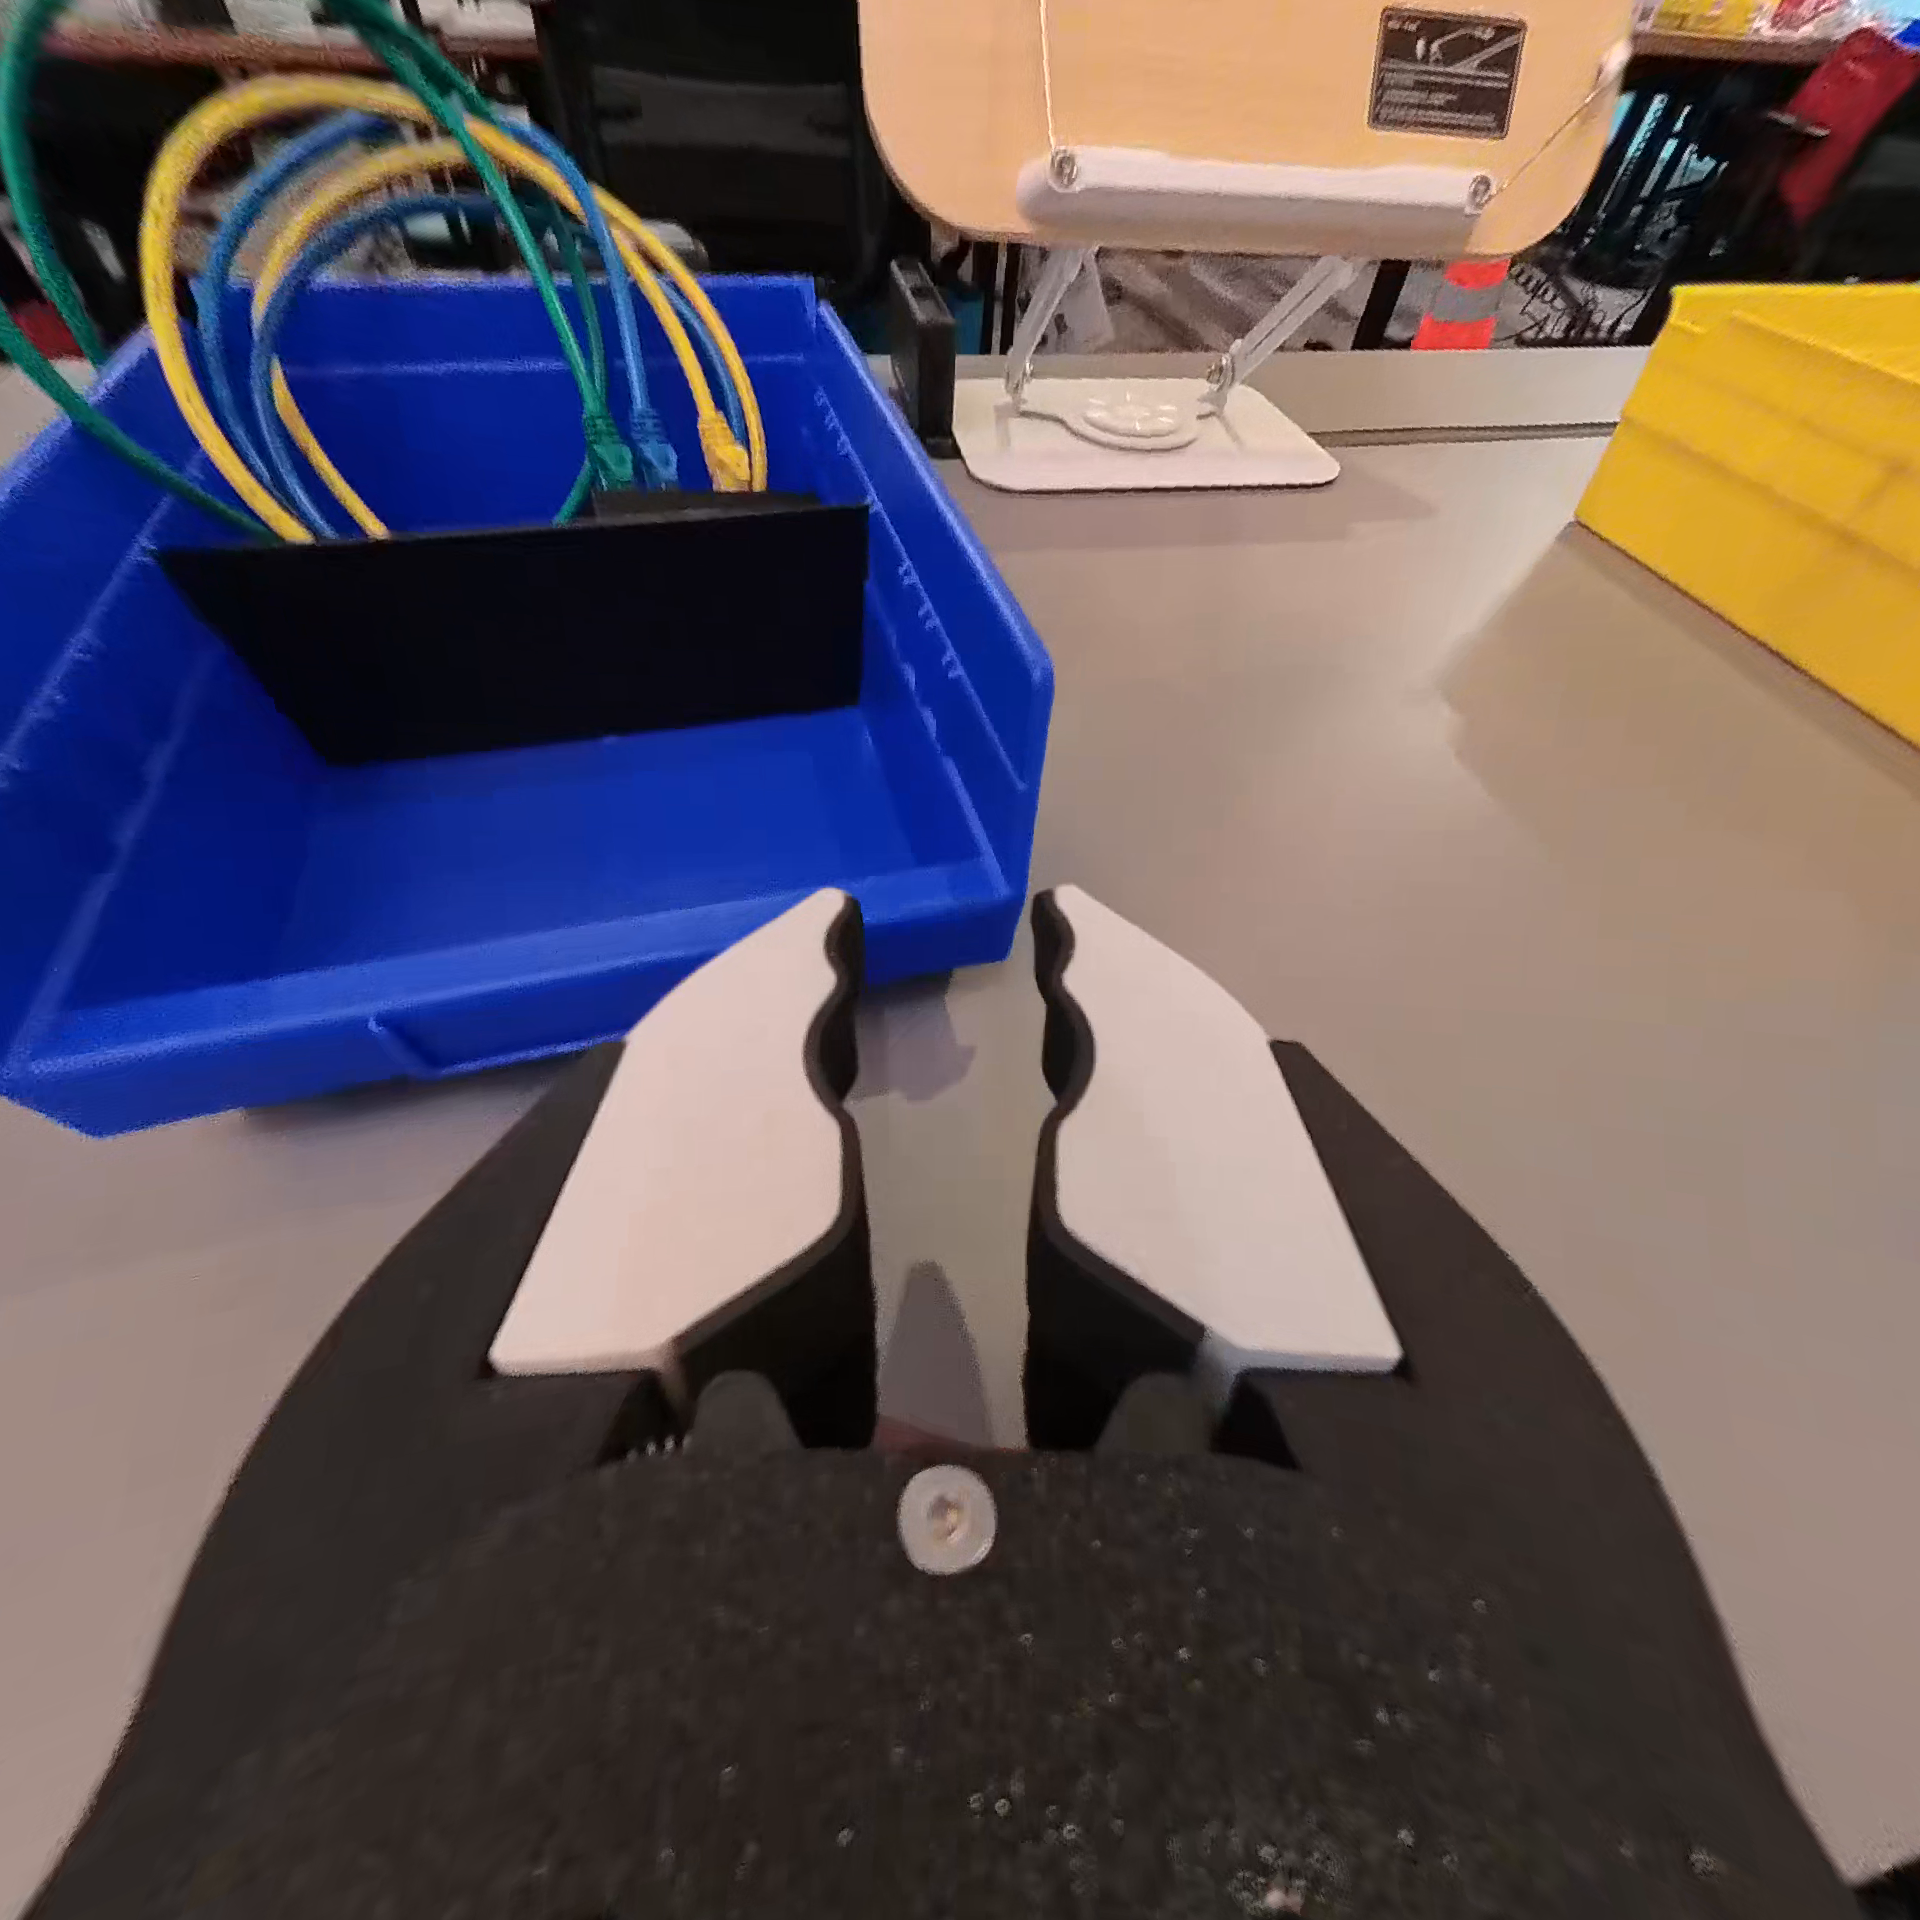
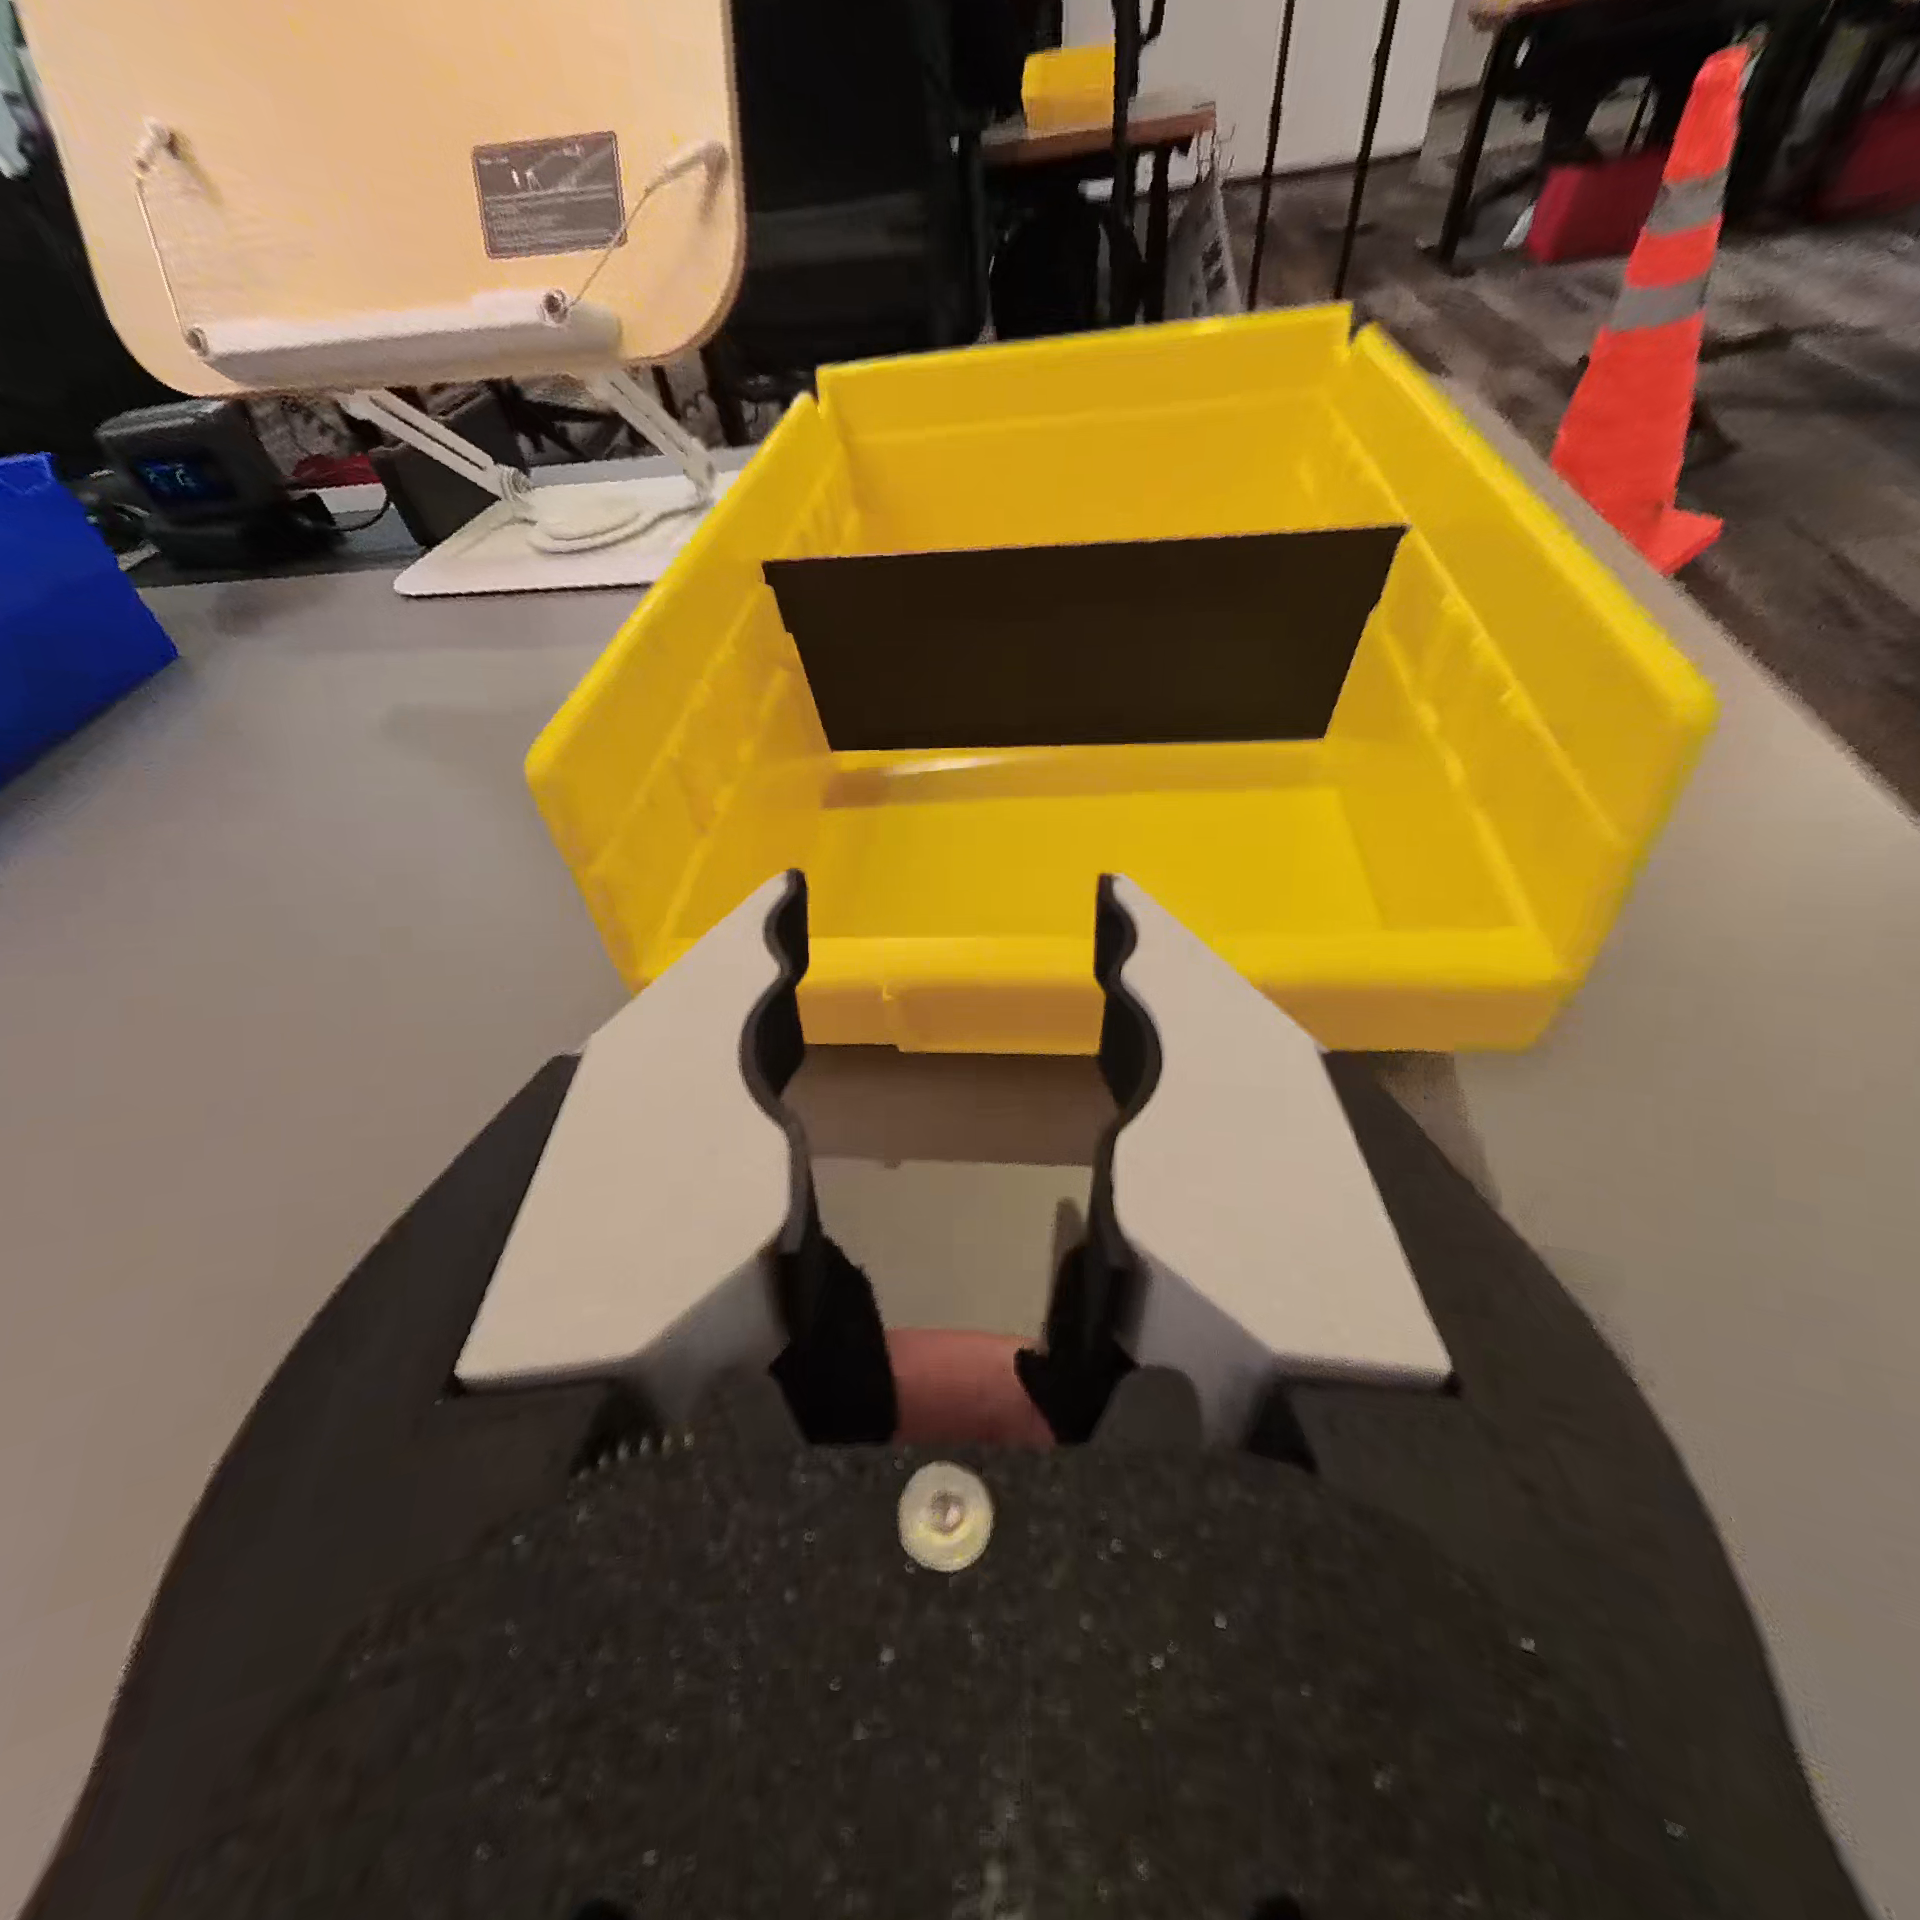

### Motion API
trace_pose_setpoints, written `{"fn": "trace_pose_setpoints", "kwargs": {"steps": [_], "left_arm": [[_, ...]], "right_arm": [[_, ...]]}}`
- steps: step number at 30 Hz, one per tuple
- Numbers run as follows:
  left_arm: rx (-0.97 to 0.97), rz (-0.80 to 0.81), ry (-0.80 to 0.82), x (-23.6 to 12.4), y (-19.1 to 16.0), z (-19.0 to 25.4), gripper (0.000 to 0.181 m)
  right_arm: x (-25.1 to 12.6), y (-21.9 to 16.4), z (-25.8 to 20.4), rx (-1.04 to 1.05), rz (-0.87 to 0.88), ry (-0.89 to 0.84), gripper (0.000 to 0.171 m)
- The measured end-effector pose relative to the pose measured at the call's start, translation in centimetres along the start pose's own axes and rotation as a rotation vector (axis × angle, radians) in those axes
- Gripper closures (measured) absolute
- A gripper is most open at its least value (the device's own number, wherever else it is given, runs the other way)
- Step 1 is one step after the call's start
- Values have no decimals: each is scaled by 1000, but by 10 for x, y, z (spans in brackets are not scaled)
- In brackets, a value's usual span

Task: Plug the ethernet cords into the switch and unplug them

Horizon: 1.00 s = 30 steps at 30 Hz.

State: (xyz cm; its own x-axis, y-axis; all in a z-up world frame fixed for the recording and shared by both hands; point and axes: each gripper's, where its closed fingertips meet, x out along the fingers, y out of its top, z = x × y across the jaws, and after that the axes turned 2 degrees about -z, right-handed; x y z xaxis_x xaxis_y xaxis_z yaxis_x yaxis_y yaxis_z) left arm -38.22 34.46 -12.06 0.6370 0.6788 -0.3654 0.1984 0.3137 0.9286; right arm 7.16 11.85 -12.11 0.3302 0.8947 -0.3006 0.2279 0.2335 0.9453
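A blue bin (image 1: 935, 665) stands on the grey table (image 1: 1351, 831) in the left wrist view. A black divider (image 1: 540, 623) crosses it. Behind the divider the top of a black switch (image 1: 675, 506) shows. A green cord (image 1: 606, 447), a blue cord (image 1: 651, 442) and a yellow cord (image 1: 727, 452) stand plugged into it; more yellow and blue cords loop down behind the divider. My left gripper (image 1: 948, 925) is open with a narrow gap, empty, at the bin's front right corner. My right gripper (image 2: 948, 904) is open and empty, in front of a yellow bin (image 2: 1558, 727).
The yellow bin holds only a black divider (image 2: 1081, 644); it also shows in the left wrist view (image 1: 1766, 499). A wooden board on a white stand (image 1: 1195, 125) rises at the table's back. An orange cone (image 2: 1662, 312) stands on the floor to the right. The blue bin's corner (image 2: 62, 613) shows at the left.
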Motion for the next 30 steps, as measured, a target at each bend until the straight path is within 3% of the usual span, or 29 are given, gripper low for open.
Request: {"fn": "trace_pose_setpoints", "kwargs": {"steps": [3,6,12,17,23,30], "left_arm": [[-53,-26,-38,-6,-9,5,146],[-45,45,-4,-12,2,-2,147],[-21,23,115,3,-2,-31,149],[-138,-3,52,21,-2,-35,146],[-40,-38,115,24,-7,-39,146],[42,-72,89,-16,-22,-17,144]], "right_arm": [[16,-1,0,63,-29,26,116],[27,-3,14,-18,-60,-40,115],[23,-6,25,-7,-81,-43,117],[21,-14,29,-65,-117,-63,117],[24,-14,35,12,-120,-37,117],[4,-20,6,-25,-111,36,117]]}}
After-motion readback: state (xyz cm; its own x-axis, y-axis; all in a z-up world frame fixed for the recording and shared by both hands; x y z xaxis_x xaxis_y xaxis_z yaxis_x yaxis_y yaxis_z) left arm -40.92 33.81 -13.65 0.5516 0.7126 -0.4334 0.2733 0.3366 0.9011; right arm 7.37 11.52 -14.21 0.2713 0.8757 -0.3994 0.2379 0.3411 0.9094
